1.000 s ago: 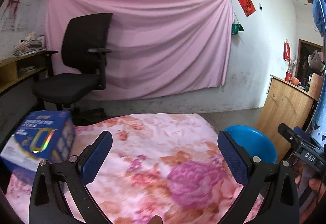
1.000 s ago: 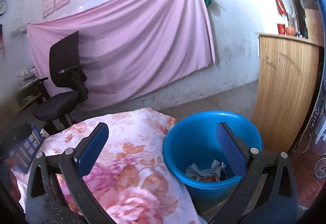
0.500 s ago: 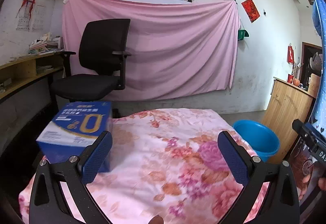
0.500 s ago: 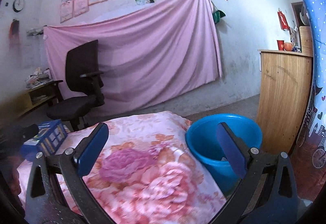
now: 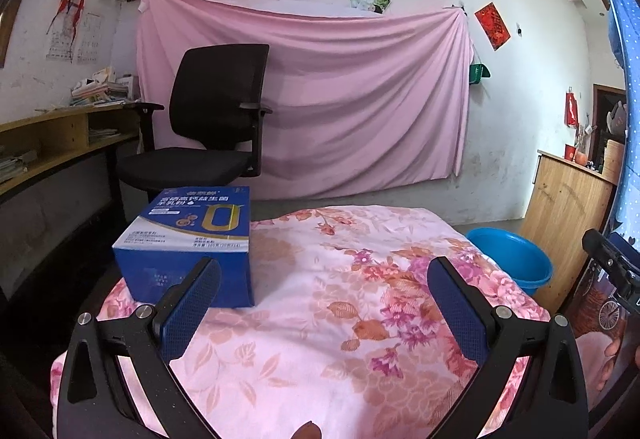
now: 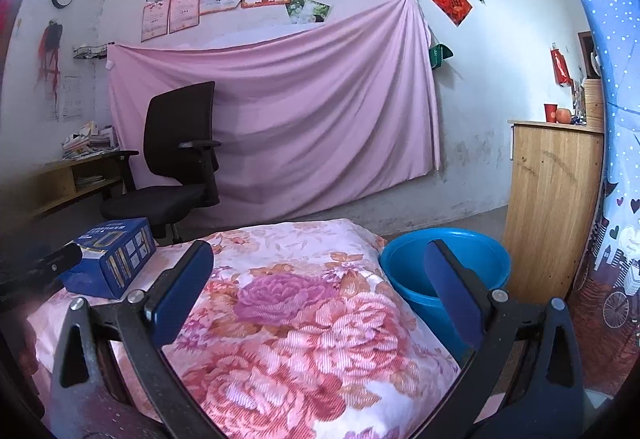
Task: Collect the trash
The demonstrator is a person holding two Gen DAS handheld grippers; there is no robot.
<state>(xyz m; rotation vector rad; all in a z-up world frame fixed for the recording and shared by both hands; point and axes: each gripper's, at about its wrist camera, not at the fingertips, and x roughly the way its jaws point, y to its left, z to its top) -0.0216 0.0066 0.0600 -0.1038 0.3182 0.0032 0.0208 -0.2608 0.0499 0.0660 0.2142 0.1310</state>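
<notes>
Blue box [image 5: 188, 239] upright (flat-lying), blue basin [image 6: 444, 267] beside

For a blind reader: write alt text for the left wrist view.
The open left gripper hovers over a pink floral cloth, with a blue cardboard box by its left finger. A blue plastic basin sits right.

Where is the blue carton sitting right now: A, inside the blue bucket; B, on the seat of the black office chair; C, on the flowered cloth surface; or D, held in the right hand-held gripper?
C: the blue carton rests on the flowered cloth, ahead of the open left hand-held gripper; the blue bucket stands apart past the cloth's right edge, and the black chair is behind.
</notes>
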